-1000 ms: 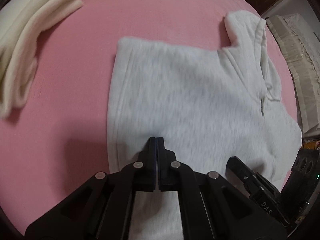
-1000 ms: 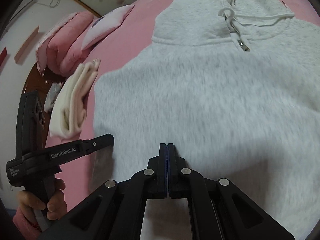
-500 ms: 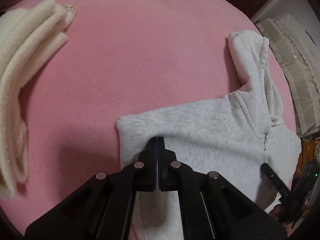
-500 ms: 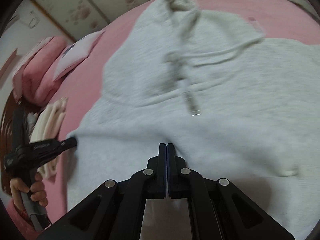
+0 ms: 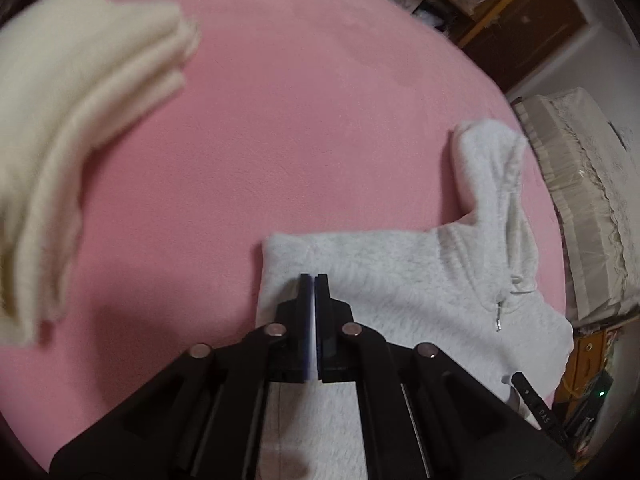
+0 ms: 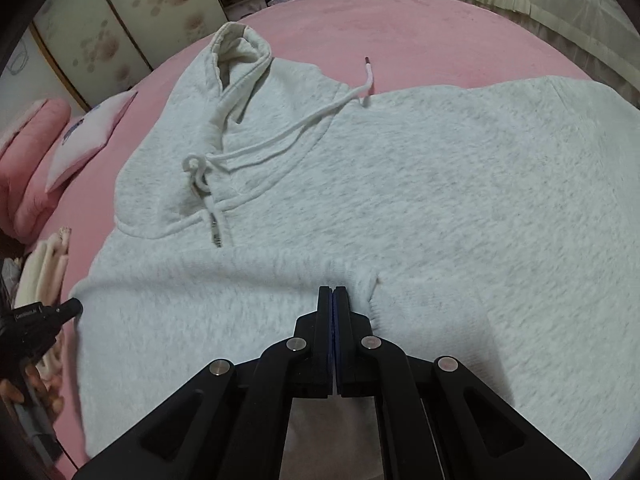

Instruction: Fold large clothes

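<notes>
The pink bed (image 5: pixel 312 128) is carrying everything; the grey hoodie (image 6: pixel 420 200) is lying flat across it, its long axis running from the hood (image 6: pixel 240 80) at the far left of the right wrist view down toward the cameras, with the drawstring (image 6: pixel 280 136) trailing loose over the chest. A folded cream garment (image 5: pixel 72 120) is sitting well apart on the left of the left wrist view. A doubled edge of the hoodie is lying across the body just below the hood, and both tools are working along that edge; the left gripper (image 5: pixel 315 280) is sitting near its left corner, jaws pressed together on a fold of grey fleece; the right gripper (image 6: pixel 332 292) is sitting near the middle of the same edge, jaws likewise closed on a pinch of cloth beside a small pucker. The fold line is running left to right between the two tips, so the coming move is probably depending on both hands laying that edge level; the hood is lying ahead and left of the right jaws.
</notes>
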`<state>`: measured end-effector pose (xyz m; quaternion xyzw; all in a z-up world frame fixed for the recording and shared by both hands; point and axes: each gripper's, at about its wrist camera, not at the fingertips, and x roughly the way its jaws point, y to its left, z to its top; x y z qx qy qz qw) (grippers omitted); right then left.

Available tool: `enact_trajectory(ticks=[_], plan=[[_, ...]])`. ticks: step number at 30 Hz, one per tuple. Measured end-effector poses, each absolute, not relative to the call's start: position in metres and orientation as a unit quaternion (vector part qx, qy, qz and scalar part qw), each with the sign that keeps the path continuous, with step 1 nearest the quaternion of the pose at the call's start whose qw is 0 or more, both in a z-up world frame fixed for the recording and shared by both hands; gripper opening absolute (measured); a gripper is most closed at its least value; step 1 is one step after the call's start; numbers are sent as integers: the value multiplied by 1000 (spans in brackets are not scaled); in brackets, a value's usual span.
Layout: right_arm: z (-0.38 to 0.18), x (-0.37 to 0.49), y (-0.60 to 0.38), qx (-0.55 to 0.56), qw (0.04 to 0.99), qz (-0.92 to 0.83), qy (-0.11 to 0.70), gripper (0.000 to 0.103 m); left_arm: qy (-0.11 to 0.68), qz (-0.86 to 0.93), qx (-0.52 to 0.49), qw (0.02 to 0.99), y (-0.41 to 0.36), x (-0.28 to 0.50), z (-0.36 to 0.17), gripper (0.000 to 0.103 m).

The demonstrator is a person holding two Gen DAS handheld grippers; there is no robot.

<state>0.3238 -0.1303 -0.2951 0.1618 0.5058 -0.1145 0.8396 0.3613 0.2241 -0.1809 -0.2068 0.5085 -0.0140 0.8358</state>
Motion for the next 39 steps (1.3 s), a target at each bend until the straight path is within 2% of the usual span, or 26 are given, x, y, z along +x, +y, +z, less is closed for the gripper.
enact_trajectory(ticks=[2, 9, 21, 27, 39], plan=[[-284, 318, -114, 156, 854, -87, 488, 0, 500, -12, -179, 847, 219, 364, -169, 1], [-278, 303, -80, 163, 848, -48, 503, 0, 591, 15, -170, 788, 212, 366, -198, 1], [-301, 240, -47, 180, 798, -39, 573, 0, 625, -7, -242, 742, 197, 274, -209, 1], [-303, 212, -44, 252, 761, -57, 595, 0, 650, 6, -255, 716, 191, 246, -201, 1], [-278, 179, 30, 253, 755, 7, 605, 0, 595, -61, -171, 783, 131, 217, -139, 1]])
